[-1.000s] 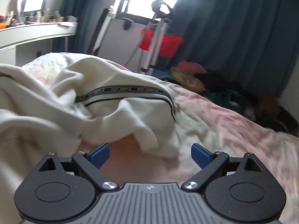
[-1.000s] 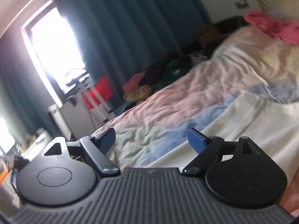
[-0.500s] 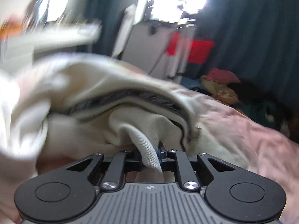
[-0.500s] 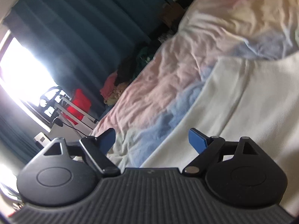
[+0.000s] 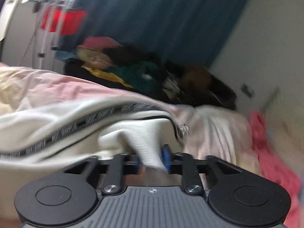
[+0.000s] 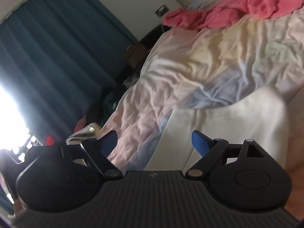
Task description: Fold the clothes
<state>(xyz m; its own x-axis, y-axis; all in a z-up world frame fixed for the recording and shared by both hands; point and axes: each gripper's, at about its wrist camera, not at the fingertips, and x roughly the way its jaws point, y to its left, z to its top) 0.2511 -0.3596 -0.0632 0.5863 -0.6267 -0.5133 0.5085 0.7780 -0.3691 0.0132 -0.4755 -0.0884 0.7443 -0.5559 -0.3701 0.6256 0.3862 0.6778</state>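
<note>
my left gripper (image 5: 152, 158) is clenched on a ribbed cream fold of the white garment (image 5: 62, 133), pinched between the blue pads (image 5: 165, 156). the garment is bunched on the bed (image 5: 47, 83), on the left side of the left wrist view, a black lettered tape (image 5: 76, 127) running along it, a metal zip pull (image 5: 184, 128) at its end; this view is motion-blurred.

my right gripper (image 6: 154, 142) is released, jaws spread wide with nothing between them. it hovers over a flat cream part of the garment, lying on the pastel sheet (image 6: 218, 60).

a pink cloth (image 6: 237, 13) sits at the far end of the bed. dark teal curtains (image 6: 51, 57) behind, a heap of clothes (image 5: 133, 70) beside the bed.
</note>
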